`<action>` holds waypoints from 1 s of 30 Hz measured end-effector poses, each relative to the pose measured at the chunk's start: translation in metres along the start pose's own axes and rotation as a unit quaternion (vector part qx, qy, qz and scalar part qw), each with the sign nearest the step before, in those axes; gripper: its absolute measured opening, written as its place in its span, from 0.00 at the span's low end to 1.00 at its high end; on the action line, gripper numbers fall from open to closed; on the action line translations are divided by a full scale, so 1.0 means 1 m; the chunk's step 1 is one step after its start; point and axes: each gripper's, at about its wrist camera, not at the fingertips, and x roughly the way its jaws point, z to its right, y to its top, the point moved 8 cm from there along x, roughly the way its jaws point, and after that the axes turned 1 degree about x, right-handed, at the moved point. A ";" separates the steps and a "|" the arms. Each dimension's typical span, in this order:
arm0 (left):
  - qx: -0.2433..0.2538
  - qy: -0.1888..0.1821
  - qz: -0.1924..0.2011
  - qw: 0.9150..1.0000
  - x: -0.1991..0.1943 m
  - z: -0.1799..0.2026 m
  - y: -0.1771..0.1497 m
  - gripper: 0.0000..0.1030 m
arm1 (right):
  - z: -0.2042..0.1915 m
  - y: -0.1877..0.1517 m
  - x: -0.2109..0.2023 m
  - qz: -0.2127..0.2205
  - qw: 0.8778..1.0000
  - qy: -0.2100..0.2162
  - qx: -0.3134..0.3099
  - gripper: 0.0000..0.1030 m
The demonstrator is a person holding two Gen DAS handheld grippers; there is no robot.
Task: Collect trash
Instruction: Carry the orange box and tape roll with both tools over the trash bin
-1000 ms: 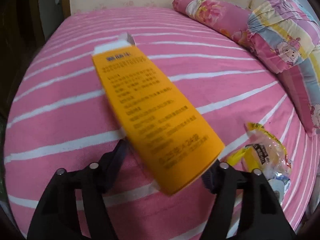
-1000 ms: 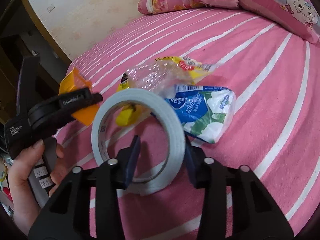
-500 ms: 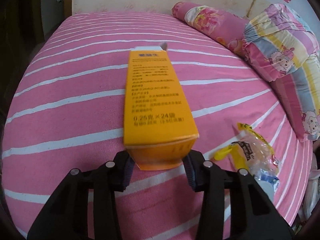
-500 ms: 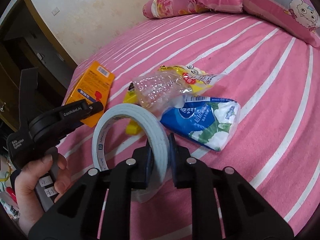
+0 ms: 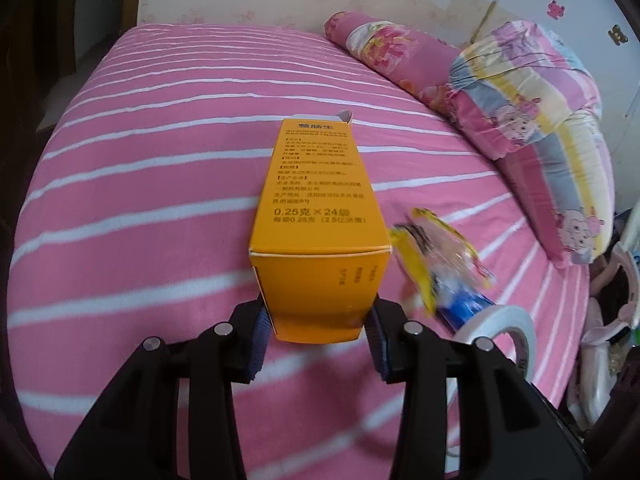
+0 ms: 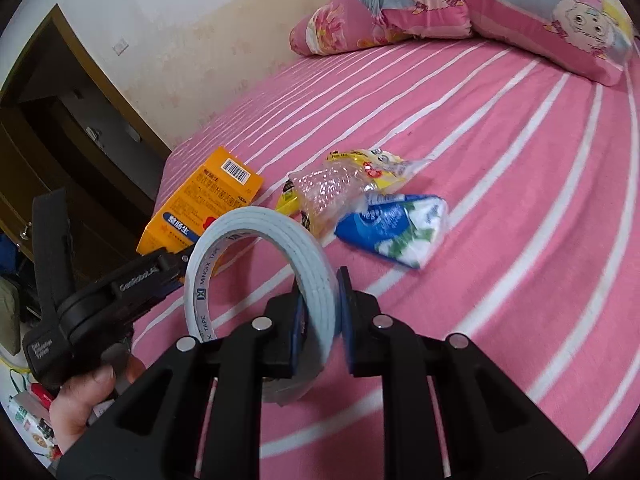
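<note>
Pink striped bed [image 6: 500,208] carries the loose wrappers [image 6: 360,196] just right of the left gripper [image 5: 318,334], which pinches the orange box [image 5: 320,200] pointing lengthwise away, while the right gripper [image 6: 320,320] clamps the tape roll [image 6: 260,248] nearer them.

A: Ahead of the claw, a pink bedsheet [image 6: 500,208] with white stripes filled the ground.

B: Far end?

A: A floral bolster pillow [image 5: 384,52] lay against the wall [image 6: 192,32]; a cartoon-sheep quilt [image 5: 532,92] was bunched to the right of it.

B: Left side?

A: Dark wooden furniture [image 6: 48,128] stood beyond the bed's edge.
</note>
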 end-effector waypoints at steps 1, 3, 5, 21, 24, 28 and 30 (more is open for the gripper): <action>-0.002 -0.003 0.001 1.000 -0.005 0.001 -0.004 0.39 | 0.001 -0.003 -0.007 0.001 1.000 0.001 0.003 0.16; -0.003 -0.009 0.005 1.000 -0.021 0.004 -0.017 0.39 | 0.001 -0.012 -0.027 0.003 1.000 0.003 0.005 0.16; -0.001 -0.020 0.008 1.000 -0.042 0.007 -0.035 0.39 | -0.002 -0.019 -0.042 0.005 1.000 0.001 0.003 0.16; -0.012 -0.112 0.029 0.993 -0.215 0.053 -0.143 0.39 | -0.025 -0.092 -0.225 0.069 0.997 0.005 -0.017 0.16; -0.004 -0.133 0.033 0.991 -0.249 0.073 -0.158 0.39 | -0.023 -0.095 -0.259 0.087 0.996 0.005 -0.011 0.16; 0.013 -0.156 0.036 0.987 -0.279 0.100 -0.176 0.39 | -0.011 -0.103 -0.310 0.110 0.994 0.000 0.002 0.16; 0.027 -0.169 0.033 0.985 -0.290 0.119 -0.186 0.39 | 0.002 -0.110 -0.334 0.121 0.993 -0.010 0.011 0.16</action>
